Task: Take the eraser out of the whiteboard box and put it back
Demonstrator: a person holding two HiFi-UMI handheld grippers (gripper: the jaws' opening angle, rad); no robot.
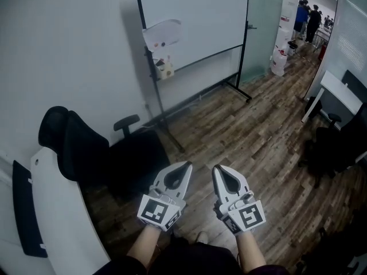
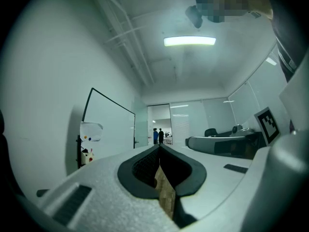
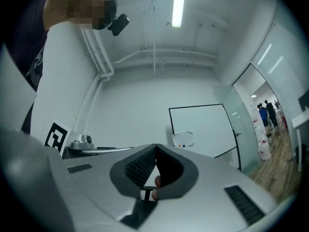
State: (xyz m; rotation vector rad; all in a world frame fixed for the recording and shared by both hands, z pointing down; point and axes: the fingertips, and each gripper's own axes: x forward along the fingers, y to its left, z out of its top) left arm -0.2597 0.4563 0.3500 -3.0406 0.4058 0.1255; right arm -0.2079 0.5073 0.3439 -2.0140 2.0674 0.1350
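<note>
A black chair (image 1: 86, 148) stood at left. The whiteboard box (image 1: 164, 69) hung on the whiteboard (image 1: 195, 16) stand's left post, its eraser too small to make out. Left tool (image 1: 184, 166) and right tool (image 1: 218, 169) hung well apart from it — both pinched together, empty.

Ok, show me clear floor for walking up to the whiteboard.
Bare wood floor runs ahead to the whiteboard, bordered by dark chairs at right. Crowded at left: a black chair stands before the box.
</note>
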